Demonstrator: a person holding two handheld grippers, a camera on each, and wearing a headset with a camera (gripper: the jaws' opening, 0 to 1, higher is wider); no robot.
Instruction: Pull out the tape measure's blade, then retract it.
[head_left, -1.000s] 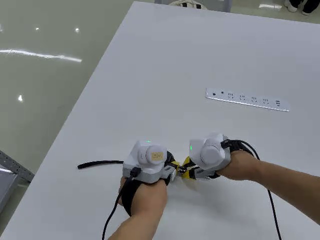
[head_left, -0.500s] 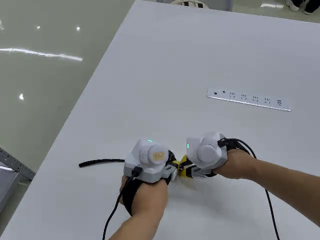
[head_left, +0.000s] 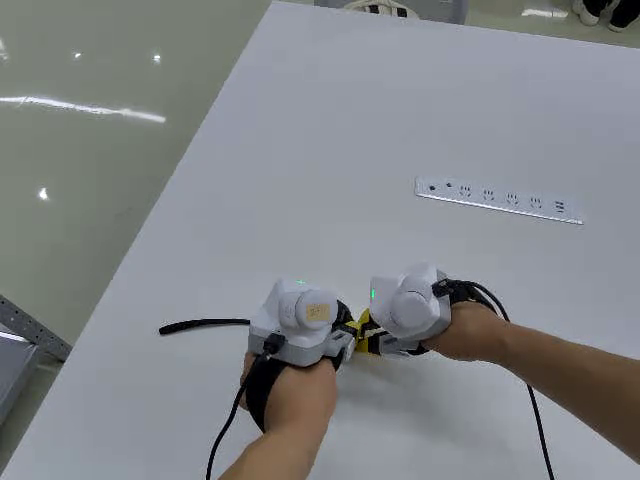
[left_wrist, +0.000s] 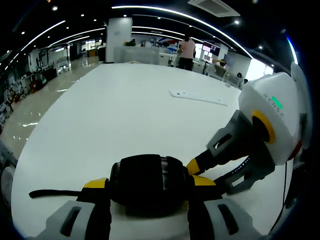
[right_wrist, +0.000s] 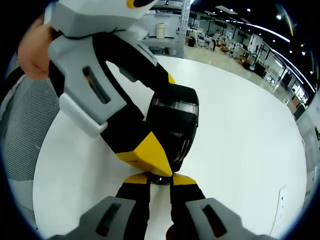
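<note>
Gripping tape measure case, blade not out

Tape measure (left_wrist: 150, 177), black case with yellow trim, sits low over the desk (head_left: 350, 150), well apart from the power strip (head_left: 498, 199), on the person's side of it and to its left. The left hand-held gripper (left_wrist: 149, 192) is clamped across the case, with a yellow pad on each flank. The right hand-held gripper (right_wrist: 161, 176) meets the case nose-on from the power-strip side. Its jaws are drawn narrow, closed on what looks like the blade tip (right_wrist: 160, 181), though that part is small and dark, so this is not certain.

Progress: no length of blade shows between the case and the right jaws, and the two grippers are almost touching. My read is that the blade is fully inside the case. These pictures alone don't tell whether the pull is yet to start or the retract is finished.

A black strap (head_left: 200, 326) lies flat on the desk, farther left of the power strip than the case is. The gripper cables trail back toward the person. The desk toward the power strip is bare, so nothing blocks a pull that way. The strap and cables look like the only snag risk.
</note>
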